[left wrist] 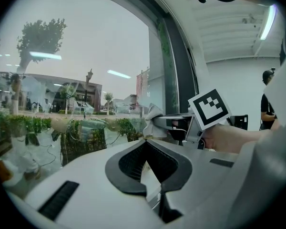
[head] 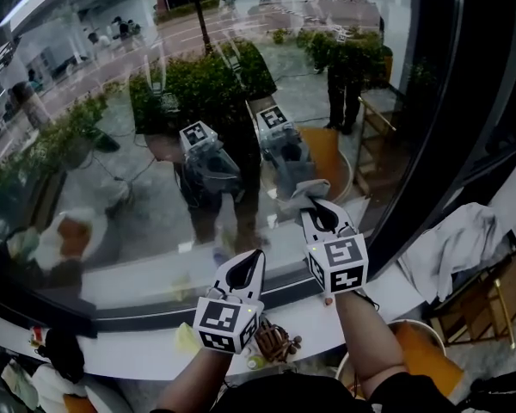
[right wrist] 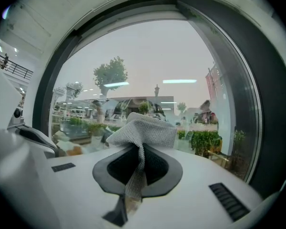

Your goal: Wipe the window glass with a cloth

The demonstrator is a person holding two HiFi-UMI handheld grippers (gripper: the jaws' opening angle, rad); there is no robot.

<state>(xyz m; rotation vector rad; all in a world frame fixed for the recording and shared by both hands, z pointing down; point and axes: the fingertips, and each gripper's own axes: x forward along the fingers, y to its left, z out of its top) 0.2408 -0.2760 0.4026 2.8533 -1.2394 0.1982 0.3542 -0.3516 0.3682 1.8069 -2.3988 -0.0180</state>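
The large window glass (head: 155, 101) fills the head view and reflects both grippers. My right gripper (head: 320, 206) is shut on a grey mesh cloth (head: 301, 194), whose bunched end is at the pane. In the right gripper view the cloth (right wrist: 144, 128) sticks up from between the jaws of the right gripper (right wrist: 139, 151), with the glass (right wrist: 148, 66) right behind it. My left gripper (head: 248, 263) hangs lower and to the left, close to the glass, shut and holding nothing. From the left gripper view, the left gripper (left wrist: 147, 152) sees the right gripper (left wrist: 178, 123) and the cloth (left wrist: 152, 116) ahead.
A white sill (head: 138, 351) runs below the pane, with a brown woven object (head: 275, 341) and a yellow scrap (head: 185, 338) on it. A dark curved window frame (head: 434, 162) rises at the right. Beyond it hangs a white fabric (head: 456, 248) by a chair; an orange stool (head: 426, 355) stands below.
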